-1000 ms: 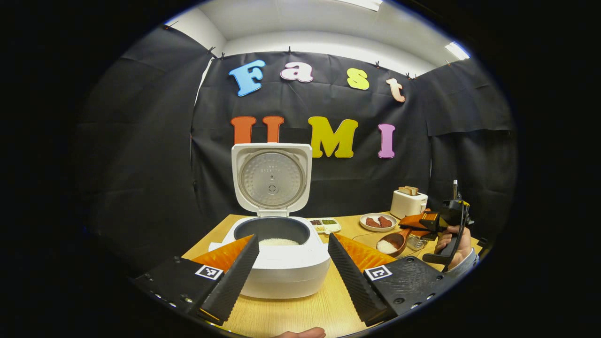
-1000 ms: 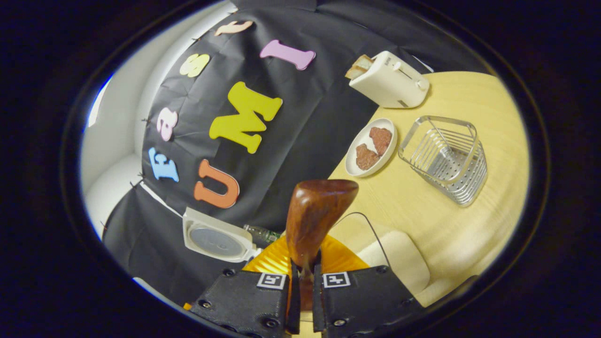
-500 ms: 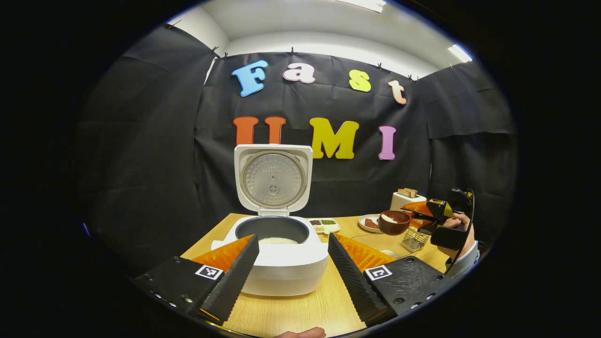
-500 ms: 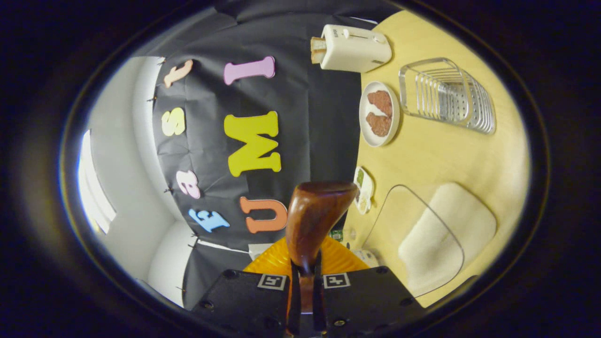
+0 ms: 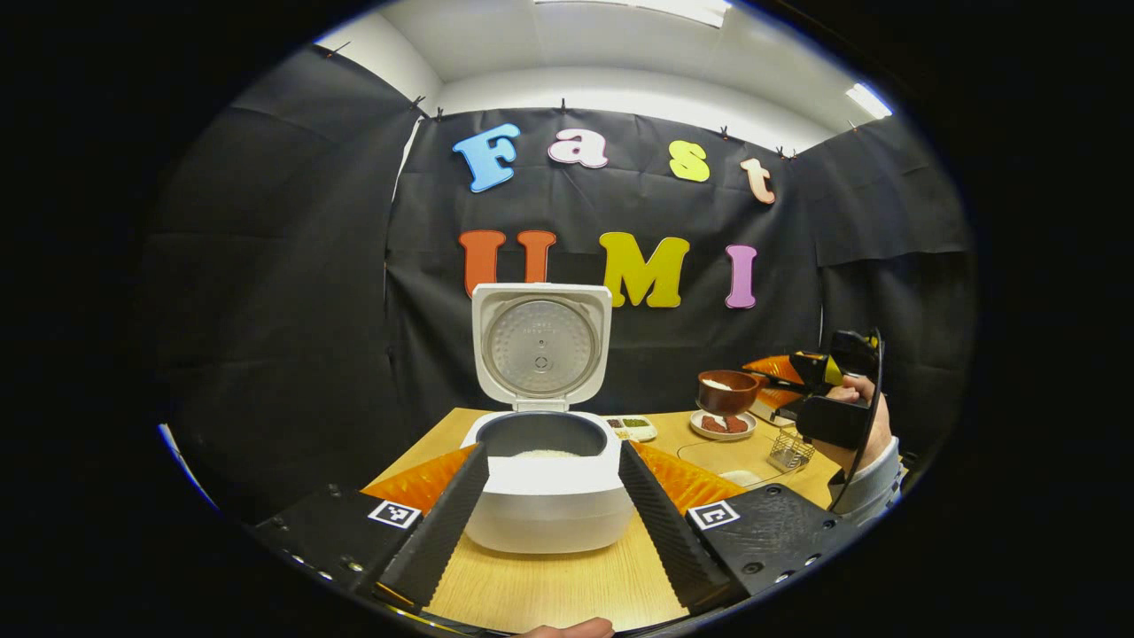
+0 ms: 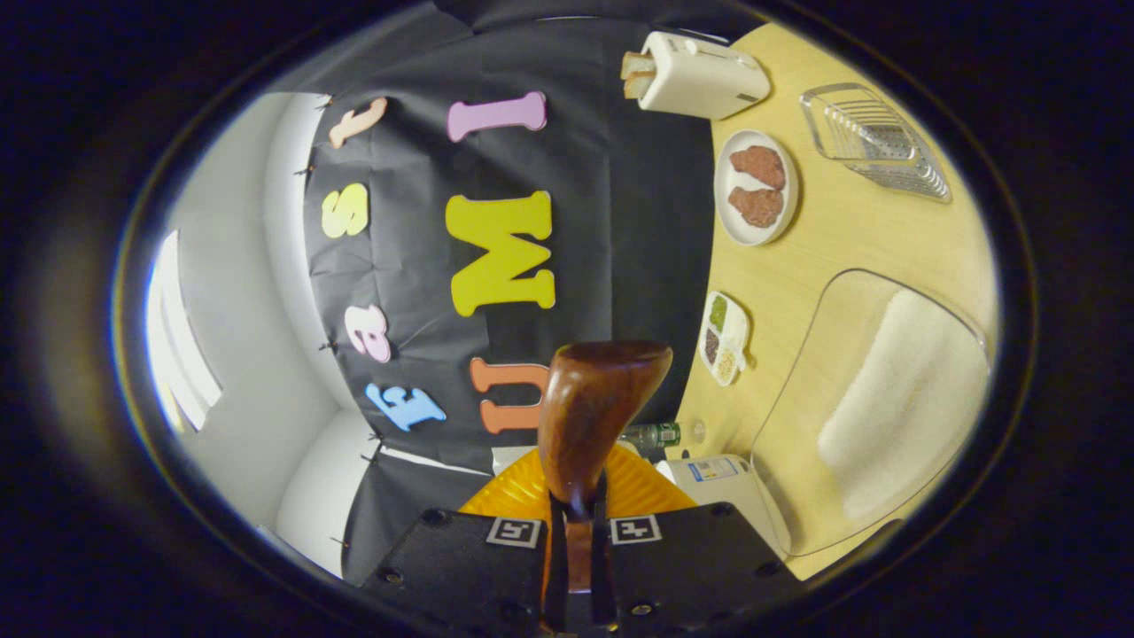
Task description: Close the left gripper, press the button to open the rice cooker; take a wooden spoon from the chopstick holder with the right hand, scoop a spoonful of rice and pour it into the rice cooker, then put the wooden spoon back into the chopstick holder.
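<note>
Wooden spoon (image 6: 594, 416), glossy rounded bowl, clamped by right gripper (image 6: 578, 567).

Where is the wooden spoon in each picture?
Left gripper view: the wooden spoon is at the right, held up above the table by the right gripper, with white rice in its bowl.
Right gripper view: the spoon is at the bottom middle, its handle pinched between the gripper's own fingers.
Shared landmark: the plate of meat on the table.

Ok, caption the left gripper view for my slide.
Open rice cooker between the left gripper's fingers; right gripper lifts a rice-filled wooden spoon.
</note>
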### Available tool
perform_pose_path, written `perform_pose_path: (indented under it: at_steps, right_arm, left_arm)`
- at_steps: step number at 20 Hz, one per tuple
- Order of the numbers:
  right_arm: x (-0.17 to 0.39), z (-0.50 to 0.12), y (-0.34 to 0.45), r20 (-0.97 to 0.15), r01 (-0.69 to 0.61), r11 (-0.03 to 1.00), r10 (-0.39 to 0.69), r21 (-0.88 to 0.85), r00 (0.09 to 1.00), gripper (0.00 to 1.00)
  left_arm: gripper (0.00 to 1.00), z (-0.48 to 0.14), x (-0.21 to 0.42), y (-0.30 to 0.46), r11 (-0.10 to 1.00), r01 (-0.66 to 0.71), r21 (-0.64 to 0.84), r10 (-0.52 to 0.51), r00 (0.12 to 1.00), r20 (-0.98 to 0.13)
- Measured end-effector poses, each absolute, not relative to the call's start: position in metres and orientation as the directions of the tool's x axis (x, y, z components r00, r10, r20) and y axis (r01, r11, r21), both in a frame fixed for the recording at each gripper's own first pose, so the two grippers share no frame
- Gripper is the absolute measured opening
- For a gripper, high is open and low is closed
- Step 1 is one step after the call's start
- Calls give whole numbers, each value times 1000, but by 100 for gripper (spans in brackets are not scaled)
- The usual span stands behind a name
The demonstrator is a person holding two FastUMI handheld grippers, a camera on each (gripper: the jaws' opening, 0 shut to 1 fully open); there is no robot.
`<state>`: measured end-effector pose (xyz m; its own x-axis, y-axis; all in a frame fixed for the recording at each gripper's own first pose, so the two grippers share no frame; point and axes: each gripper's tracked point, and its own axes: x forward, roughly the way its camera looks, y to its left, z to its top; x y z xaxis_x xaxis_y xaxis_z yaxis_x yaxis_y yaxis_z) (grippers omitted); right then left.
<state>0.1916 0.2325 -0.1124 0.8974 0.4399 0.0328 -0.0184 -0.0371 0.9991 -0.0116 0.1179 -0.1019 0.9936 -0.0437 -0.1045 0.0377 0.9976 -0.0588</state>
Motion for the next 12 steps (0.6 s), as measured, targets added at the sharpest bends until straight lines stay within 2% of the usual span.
perform_pose_path:
  at_steps: [3, 6, 12]
  right_arm:
    - [205, -97, 265, 32, -38, 4, 461, 999, 887, 14]
    - [223, -92, 311, -22, -34, 100, 505, 994, 863, 14]
    - [254, -117, 385, -164, -92, 404, 555, 910, 815, 16]
  left_arm:
    - [94, -96, -20, 125, 998, 29, -58, -34, 996, -88]
    - [94, -97, -28, 139, 998, 8, -65, -14, 997, -82]
    - [94, -105, -31, 159, 997, -38, -72, 32, 996, -85]
